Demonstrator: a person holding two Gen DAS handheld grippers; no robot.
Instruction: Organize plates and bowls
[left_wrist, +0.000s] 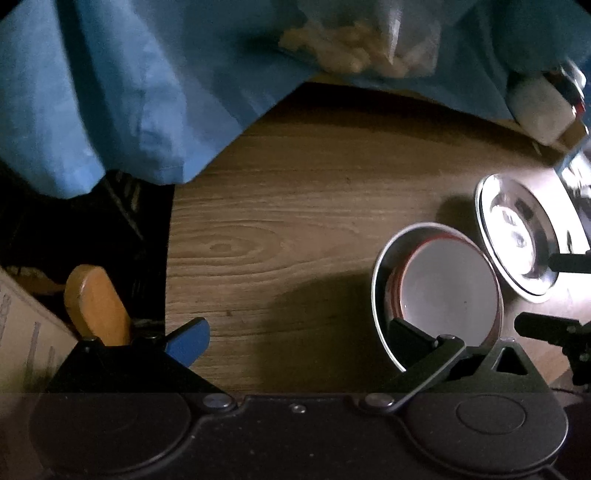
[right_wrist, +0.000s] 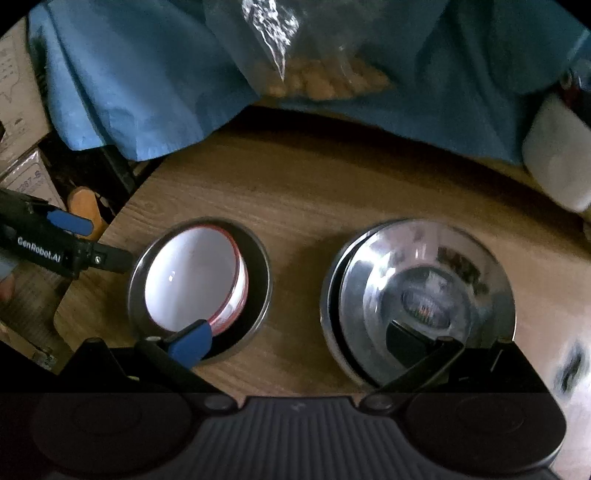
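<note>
Here both the left gripper (left_wrist: 299, 334) and right gripper (right_wrist: 299, 339) gape wide, holding nothing

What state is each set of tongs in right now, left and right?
Left tongs: open, holding nothing, over bare wooden table.
Right tongs: open, holding nothing, above the white bowl and steel plates.

Both views are dim and grainy, with black fisheye corners and curved edges. Light seems to enter from about three o'clock: in the left wrist view the steel plate (left_wrist: 524, 236) glares white, and a soft shadow falls toward nine o'clock across the desk (left_wrist: 295, 221). In the right wrist view the plate (right_wrist: 417, 295) shows smeared reflections; the blue cloth (right_wrist: 147, 92) at twelve o'clock is blurred.
</note>
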